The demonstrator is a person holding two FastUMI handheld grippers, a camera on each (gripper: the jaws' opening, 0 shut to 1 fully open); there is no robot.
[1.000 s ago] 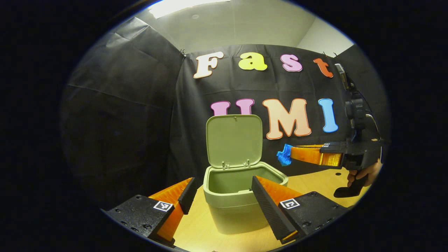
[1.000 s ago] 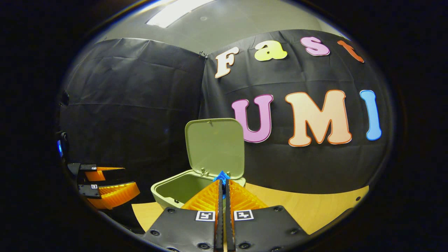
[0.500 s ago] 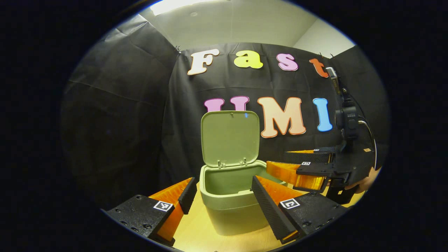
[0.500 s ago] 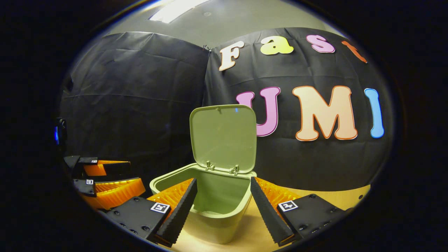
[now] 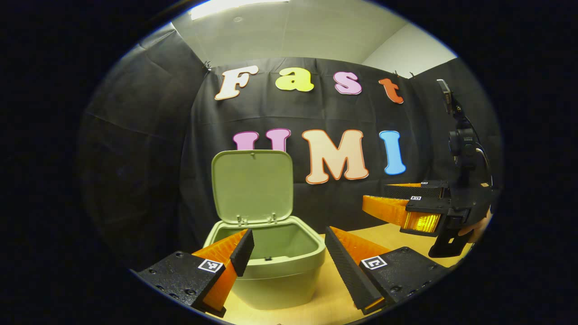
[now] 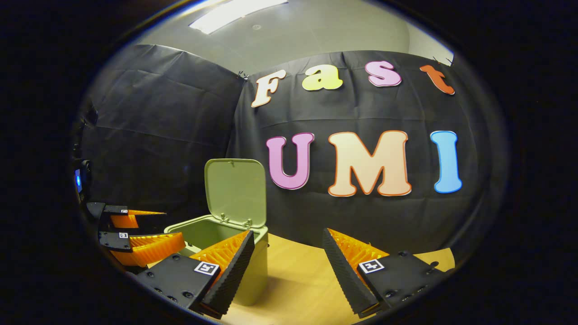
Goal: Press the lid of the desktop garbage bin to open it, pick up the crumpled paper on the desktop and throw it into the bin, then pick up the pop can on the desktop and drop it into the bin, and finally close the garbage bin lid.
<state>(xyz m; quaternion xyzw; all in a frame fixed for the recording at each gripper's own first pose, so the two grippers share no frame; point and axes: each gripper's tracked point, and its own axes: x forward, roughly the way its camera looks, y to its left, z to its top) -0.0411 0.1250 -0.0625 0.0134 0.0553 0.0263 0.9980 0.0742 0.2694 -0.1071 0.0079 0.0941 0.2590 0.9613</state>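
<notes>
- Left gripper view: the left gripper (image 5: 287,250) has its jaws spread wide apart with nothing between them but air and the scene beyond.
- Just past the left finger's tip, and partly behind it, stands the pale green plastic desktop garbage bin (image 5: 275,271); most of its open mouth lies in the gap between the jaws, nearer the left finger.
- The bin's flat rounded green lid (image 5: 253,185) stands upright on its hinges at the far rim, above and beyond the left finger's tip.
- The bin rests on the light wooden desktop (image 5: 334,289), which runs under and between both fingers.
- Beyond the right finger, higher up and well apart from the bin, the right gripper (image 5: 384,201) hangs in the air with its fingers pointing toward the bin's side; they stand parted and empty. A hand (image 5: 476,225) holds its grip at the far edge.
- Right gripper view: the right gripper's (image 6: 287,250) jaws are likewise wide apart and hold nothing.
- The green bin (image 6: 253,275) sits behind the left finger of this pair, off to that side of the gap, lid (image 6: 235,192) raised; bare desktop (image 6: 298,284) fills the space between the jaws.
- Farther out past the left finger, beyond the bin, the left gripper (image 6: 169,228) shows with its fingers apart.
- The bin's inside bottom is hidden.
</notes>
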